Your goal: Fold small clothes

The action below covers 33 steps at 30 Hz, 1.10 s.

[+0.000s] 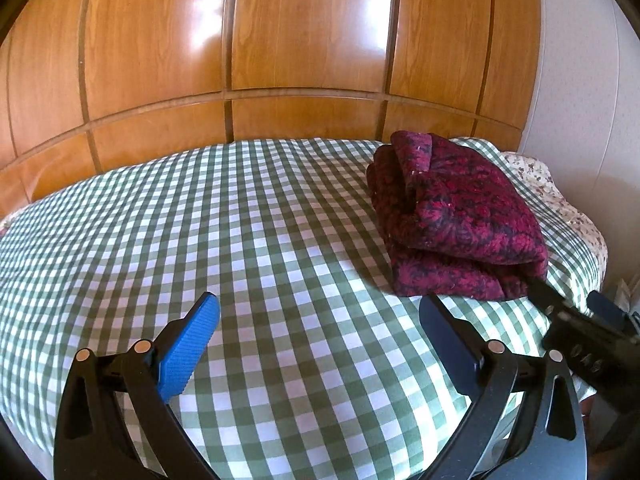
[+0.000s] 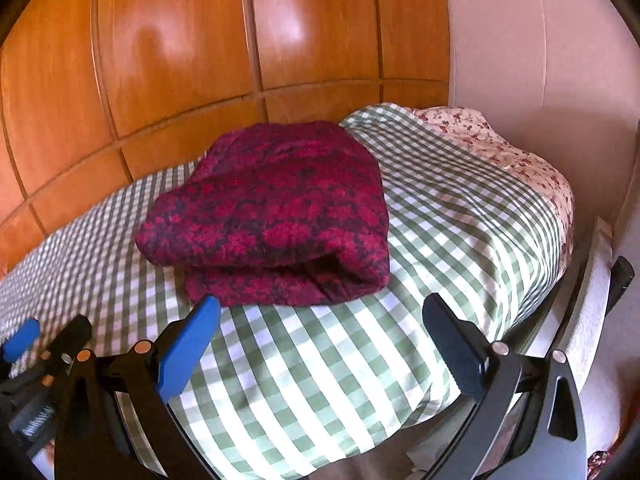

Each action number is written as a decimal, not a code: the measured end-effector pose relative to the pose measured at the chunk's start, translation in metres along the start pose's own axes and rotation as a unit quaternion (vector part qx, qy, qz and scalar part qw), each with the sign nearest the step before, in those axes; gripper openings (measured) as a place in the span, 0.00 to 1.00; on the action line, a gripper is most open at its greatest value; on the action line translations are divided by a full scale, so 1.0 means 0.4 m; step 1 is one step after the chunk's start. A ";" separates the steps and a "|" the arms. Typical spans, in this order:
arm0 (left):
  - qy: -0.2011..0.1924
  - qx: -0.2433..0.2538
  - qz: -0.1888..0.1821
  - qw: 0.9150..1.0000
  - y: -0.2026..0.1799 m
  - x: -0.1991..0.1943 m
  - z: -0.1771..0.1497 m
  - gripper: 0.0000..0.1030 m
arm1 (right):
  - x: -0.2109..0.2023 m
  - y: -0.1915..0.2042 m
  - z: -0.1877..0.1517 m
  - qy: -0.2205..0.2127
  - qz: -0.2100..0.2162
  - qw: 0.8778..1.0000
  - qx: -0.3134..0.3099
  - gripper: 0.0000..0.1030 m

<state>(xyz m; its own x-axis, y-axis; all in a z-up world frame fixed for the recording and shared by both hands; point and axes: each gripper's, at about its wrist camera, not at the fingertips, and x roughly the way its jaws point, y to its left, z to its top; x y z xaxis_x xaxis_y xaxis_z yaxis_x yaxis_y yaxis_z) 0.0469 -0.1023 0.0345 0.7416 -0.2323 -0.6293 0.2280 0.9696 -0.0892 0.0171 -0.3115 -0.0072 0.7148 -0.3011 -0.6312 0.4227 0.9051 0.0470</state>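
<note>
A dark red and navy patterned knit garment [image 1: 456,220] lies folded in thick layers on the green and white checked bedcover [image 1: 240,232]. In the right wrist view the same garment [image 2: 272,216] sits just beyond my right gripper [image 2: 320,312], which is open with nothing between its fingers. My left gripper [image 1: 320,308] is open too, over bare cover to the left of the garment. The right gripper's fingers [image 1: 576,320] show at the right edge of the left wrist view, close to the garment's near corner.
Glossy wooden wardrobe panels [image 1: 280,40] stand right behind the bed. A floral pillow [image 2: 500,148] lies at the bed's right end beside a pale wall [image 2: 540,60]. The bed's right edge [image 2: 560,280] drops off near my right gripper.
</note>
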 end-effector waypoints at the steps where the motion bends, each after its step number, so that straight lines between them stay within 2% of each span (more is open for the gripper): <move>1: -0.001 -0.002 0.001 1.000 0.002 -0.001 -0.001 0.96 | 0.006 0.000 -0.003 0.003 -0.004 1.000 -0.001 0.98; 10: 0.007 -0.007 0.017 1.000 0.006 0.018 -0.005 0.96 | 0.012 -0.026 -0.002 -0.007 -0.032 0.999 0.013 0.98; 17: -0.006 0.013 0.029 0.999 -0.012 0.019 -0.007 0.96 | 0.017 -0.025 -0.004 -0.008 -0.032 0.999 0.007 0.98; 25: -0.018 0.002 0.036 0.999 -0.006 0.011 -0.007 0.96 | 0.010 0.003 -0.014 -0.018 -0.028 0.999 -0.018 0.98; 33: -0.019 0.000 0.034 0.999 -0.002 0.007 -0.005 0.96 | 0.007 0.003 -0.015 -0.020 -0.023 0.999 -0.013 0.98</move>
<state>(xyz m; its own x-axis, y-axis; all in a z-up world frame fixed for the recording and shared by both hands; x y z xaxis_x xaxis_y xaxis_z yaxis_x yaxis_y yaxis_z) 0.0474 -0.1037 0.0313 0.7782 -0.1688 -0.6049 0.1762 0.9832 -0.0477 0.0164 -0.3094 -0.0137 0.7170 -0.3545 -0.6002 0.4420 0.8970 -0.0017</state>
